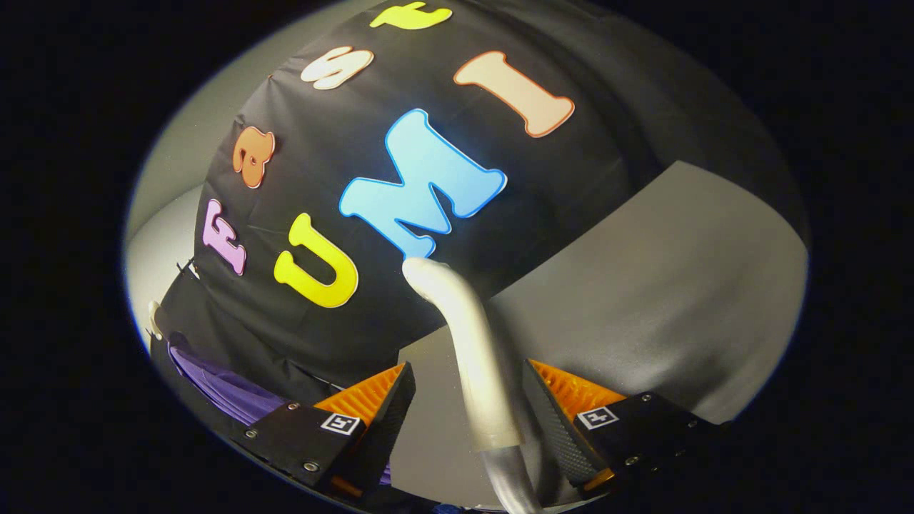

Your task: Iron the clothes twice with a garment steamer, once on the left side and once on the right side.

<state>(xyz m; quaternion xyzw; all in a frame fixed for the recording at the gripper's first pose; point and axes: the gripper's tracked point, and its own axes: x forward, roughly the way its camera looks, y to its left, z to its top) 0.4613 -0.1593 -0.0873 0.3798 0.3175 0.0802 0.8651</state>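
Observation:
A pale silver garment steamer [460,321] runs forward between my fingers, and its curved head ends just beyond them in front of the black cloth wall. My gripper [470,365] is open around it. A strip of grey surface shows between the left finger [389,403] and the steamer's body. The right finger [553,414] stands close beside the steamer; I cannot tell if it touches. Purple clothes [214,389] hang low beyond the left finger, mostly hidden by it and by the cloth.
A grey table surface [643,285] stretches ahead and to the right of the fingers. The black cloth wall [343,128] rises behind it. A white wall [161,207] and a small white hook [153,318] stand at the far left above the purple clothes.

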